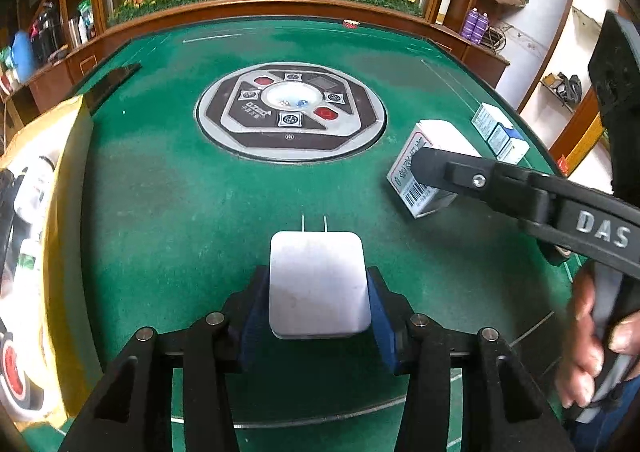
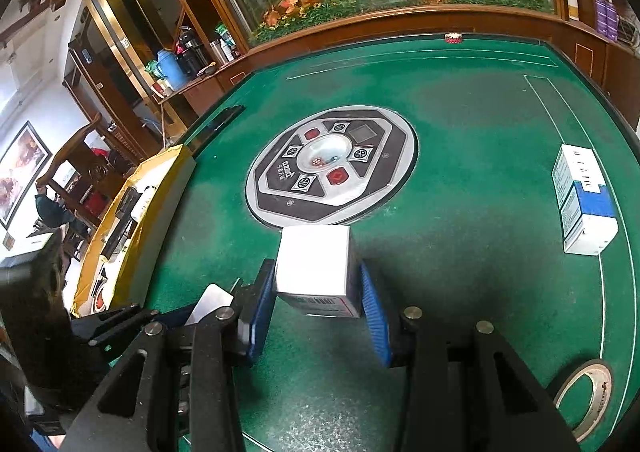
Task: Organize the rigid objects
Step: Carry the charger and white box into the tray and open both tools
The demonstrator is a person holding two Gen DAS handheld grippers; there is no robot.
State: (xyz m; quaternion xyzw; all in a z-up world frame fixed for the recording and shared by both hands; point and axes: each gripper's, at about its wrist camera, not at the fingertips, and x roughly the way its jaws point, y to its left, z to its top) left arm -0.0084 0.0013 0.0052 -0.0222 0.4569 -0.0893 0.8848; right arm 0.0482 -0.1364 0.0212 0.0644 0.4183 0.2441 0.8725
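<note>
I held the left gripper [image 1: 318, 304] with its fingers closed on the white charger [image 1: 318, 284], prongs pointing away, above the green desk [image 1: 200, 191]. The right gripper's [image 2: 318, 302] fingers clamped a small white box [image 2: 314, 264] near the centre panel [image 2: 332, 163]. A yellow bin [image 2: 160, 191] stood left.

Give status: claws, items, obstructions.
Left claw shut on white charger. Right claw shut on small white box. Yellow bin at left; path looks clear.

Green felt table [image 2: 472, 123]: round control panel [image 2: 332, 163] centre; blue-white boxes [image 2: 584, 199], tape roll [image 2: 584, 392] right.
</note>
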